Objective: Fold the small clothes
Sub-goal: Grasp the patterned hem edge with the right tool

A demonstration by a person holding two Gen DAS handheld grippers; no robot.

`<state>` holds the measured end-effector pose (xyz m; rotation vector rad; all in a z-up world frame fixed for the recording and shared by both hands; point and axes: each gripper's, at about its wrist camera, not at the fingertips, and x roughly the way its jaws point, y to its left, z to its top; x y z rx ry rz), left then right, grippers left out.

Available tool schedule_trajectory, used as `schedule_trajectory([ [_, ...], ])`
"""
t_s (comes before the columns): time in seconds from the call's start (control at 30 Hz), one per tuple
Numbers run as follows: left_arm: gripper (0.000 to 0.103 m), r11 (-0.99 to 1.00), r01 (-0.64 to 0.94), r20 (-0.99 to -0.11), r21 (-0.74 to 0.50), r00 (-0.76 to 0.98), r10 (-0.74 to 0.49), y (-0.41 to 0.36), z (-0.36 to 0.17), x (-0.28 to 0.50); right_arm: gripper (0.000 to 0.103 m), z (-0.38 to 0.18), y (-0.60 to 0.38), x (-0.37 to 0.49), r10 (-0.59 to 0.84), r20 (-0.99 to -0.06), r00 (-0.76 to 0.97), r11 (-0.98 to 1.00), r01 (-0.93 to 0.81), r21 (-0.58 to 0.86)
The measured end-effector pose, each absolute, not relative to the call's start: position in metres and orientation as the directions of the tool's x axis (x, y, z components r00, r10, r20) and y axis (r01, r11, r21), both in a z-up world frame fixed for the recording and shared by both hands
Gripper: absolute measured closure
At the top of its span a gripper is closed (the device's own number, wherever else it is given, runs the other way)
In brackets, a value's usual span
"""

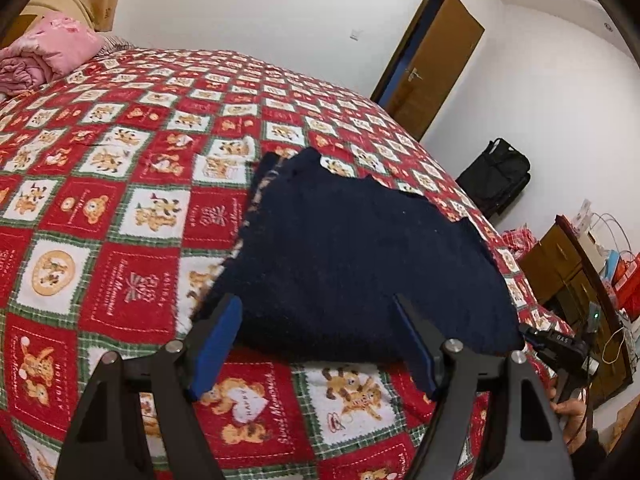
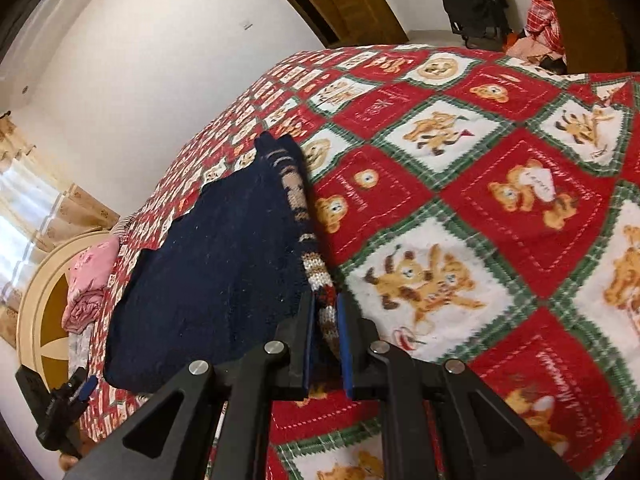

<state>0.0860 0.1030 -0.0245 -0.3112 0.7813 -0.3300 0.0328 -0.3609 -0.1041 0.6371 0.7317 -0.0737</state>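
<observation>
A small dark navy knitted garment [image 1: 352, 256] with a beige and brown patterned edge lies folded on the red teddy-bear quilt [image 1: 120, 240]. My left gripper [image 1: 316, 312] is open, its blue-padded fingers spread on either side of the garment's near edge, and it grips nothing. In the right wrist view my right gripper [image 2: 326, 312] is shut on the garment's patterned edge [image 2: 316, 276], with the navy body [image 2: 212, 272] spreading to the left. The left gripper [image 2: 68, 404] shows at the lower left there. The right gripper [image 1: 560, 344] shows at the garment's right corner in the left view.
A pink folded quilt [image 1: 48, 52] lies by the headboard. A brown door [image 1: 432, 64], a black bag [image 1: 500, 176] and a wooden cabinet [image 1: 576, 272] with clutter stand beyond the bed's edge.
</observation>
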Motion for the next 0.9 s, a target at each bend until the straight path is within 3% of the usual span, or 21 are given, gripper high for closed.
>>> schedule_trajectory([
  [0.03, 0.025, 0.903, 0.168, -0.63, -0.396, 0.665, -0.4, 0.105, -0.025, 0.086, 0.064, -0.104, -0.359, 0.032, 0.148, -0.64, 0.754, 0.814, 0.275, 0.512],
  [0.1, 0.025, 0.901, 0.159, -0.634, -0.403, 0.661, -0.401, 0.107, -0.028, 0.088, 0.038, -0.101, -0.359, 0.028, 0.16, -0.619, 0.769, 0.807, 0.259, 0.531],
  [0.2, 0.025, 0.899, 0.158, -0.637, -0.409, 0.656, -0.405, 0.107, -0.031, 0.09, 0.031, -0.093, -0.362, 0.02, 0.175, -0.59, 0.788, 0.796, 0.239, 0.556],
  [0.47, 0.025, 0.9, 0.175, -0.643, -0.398, 0.647, -0.41, 0.1, -0.032, 0.089, 0.029, -0.117, -0.346, 0.044, 0.162, -0.634, 0.757, 0.804, 0.271, 0.529],
  [0.63, 0.025, 0.904, 0.157, -0.639, -0.398, 0.659, -0.396, 0.108, -0.03, 0.089, 0.031, -0.112, -0.319, 0.058, 0.07, -0.679, 0.73, 0.885, 0.269, 0.38],
  [0.67, 0.025, 0.902, 0.152, -0.639, -0.404, 0.659, -0.397, 0.11, -0.031, 0.089, 0.034, -0.112, -0.316, 0.058, 0.063, -0.688, 0.723, 0.897, 0.262, 0.357],
  [0.73, 0.025, 0.902, 0.146, -0.643, -0.407, 0.656, -0.396, 0.111, -0.033, 0.091, 0.056, -0.111, -0.312, 0.056, 0.039, -0.708, 0.705, 0.914, 0.261, 0.311],
  [0.8, 0.025, 0.904, 0.142, -0.652, -0.403, 0.649, -0.392, 0.11, -0.036, 0.092, 0.067, -0.11, -0.318, 0.052, 0.052, -0.709, 0.704, 0.907, 0.264, 0.329],
  [0.83, 0.025, 0.905, 0.141, -0.657, -0.401, 0.645, -0.391, 0.109, -0.037, 0.093, 0.073, -0.11, -0.321, 0.05, 0.071, -0.705, 0.706, 0.9, 0.258, 0.35],
  [0.9, 0.025, 0.913, 0.139, -0.671, -0.384, 0.638, -0.379, 0.106, -0.039, 0.094, 0.073, -0.106, -0.322, 0.049, 0.082, -0.704, 0.706, 0.9, 0.25, 0.356],
])
